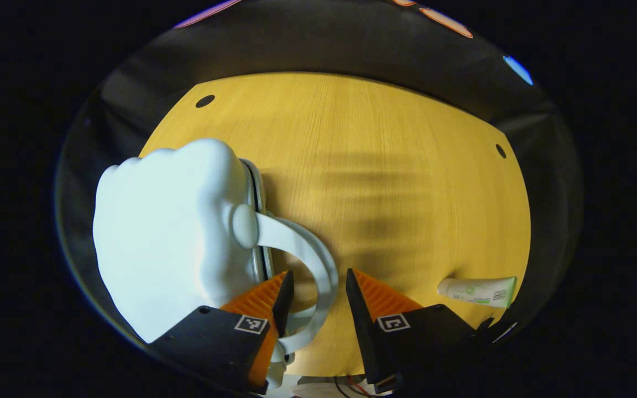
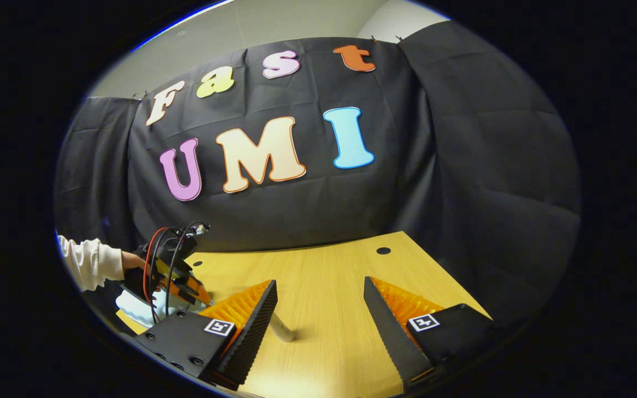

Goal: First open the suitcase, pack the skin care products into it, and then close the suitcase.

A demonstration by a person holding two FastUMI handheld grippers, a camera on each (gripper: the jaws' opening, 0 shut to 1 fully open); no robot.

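A white cloud-shaped suitcase [image 1: 169, 237] lies shut on the yellow wooden table [image 1: 385, 166], at the left in the left gripper view. Its curved white handle [image 1: 307, 243] arcs out toward my left gripper [image 1: 318, 273], which is open with the handle's loop between its fingers, nearer the left finger. A white skin care tube [image 1: 476, 291] with a green end lies on the table to the right. In the right gripper view my right gripper [image 2: 319, 282] hangs open and bare above the table [image 2: 340, 265]. The left gripper [image 2: 172, 271] and a white sleeve [image 2: 89, 262] are at the far left over the suitcase [image 2: 136, 307].
The table has a small dark hole near each far corner [image 1: 205, 101] [image 1: 500, 150]. Black cloth wall [image 2: 462, 166] runs behind and beside the table. A pale cylinder end [image 2: 282, 330] pokes out by the right gripper's left finger; I cannot tell what it is.
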